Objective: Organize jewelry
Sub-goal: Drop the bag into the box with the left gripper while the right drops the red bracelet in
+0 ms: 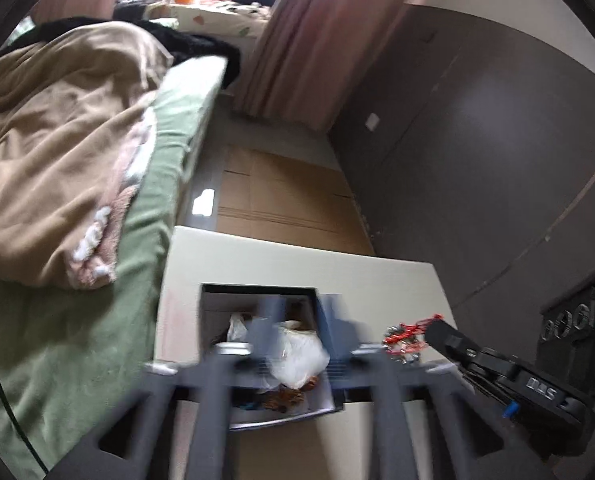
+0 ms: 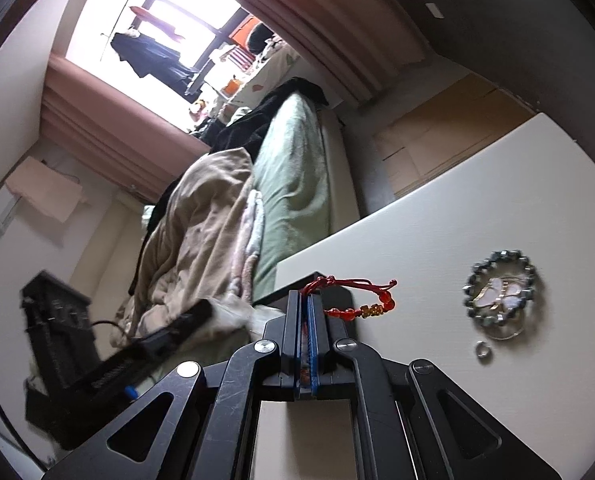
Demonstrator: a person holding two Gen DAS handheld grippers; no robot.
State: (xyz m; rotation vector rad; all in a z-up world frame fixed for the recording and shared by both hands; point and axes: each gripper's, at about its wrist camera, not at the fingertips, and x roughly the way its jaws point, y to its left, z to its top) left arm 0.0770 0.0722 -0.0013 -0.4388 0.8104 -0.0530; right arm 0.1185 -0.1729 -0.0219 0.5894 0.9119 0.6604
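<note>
Room: a bedroom with a green bed (image 1: 145,240), a tan blanket (image 1: 57,152), pink curtains (image 1: 309,40) and a bright window (image 2: 169,12).
Table: a white table (image 2: 477,220) stands just beside the bed.
Red bracelet: a red cord bracelet (image 2: 357,300) with red and gold beads hangs from the right gripper (image 2: 306,312), above the table. It also shows in the left view (image 1: 405,334).
Right gripper: its jaws are pressed tight on the bracelet's cord.
Box: an open box (image 1: 257,300) sits on the table. Inside are small clear bags (image 1: 297,356) and some brown bits.
Left gripper: it (image 1: 297,320) is over the box, blurred. Its jaws are apart, and a bag shows between them. I cannot tell if they touch it.
Bead ring: a dark bead bracelet (image 2: 501,292) lies flat on the table, around a white butterfly piece (image 2: 497,294).
Small ring: a little silver ring (image 2: 483,349) lies near it.
Writing: letters on the right gripper's side in the left view are too blurred to read.
</note>
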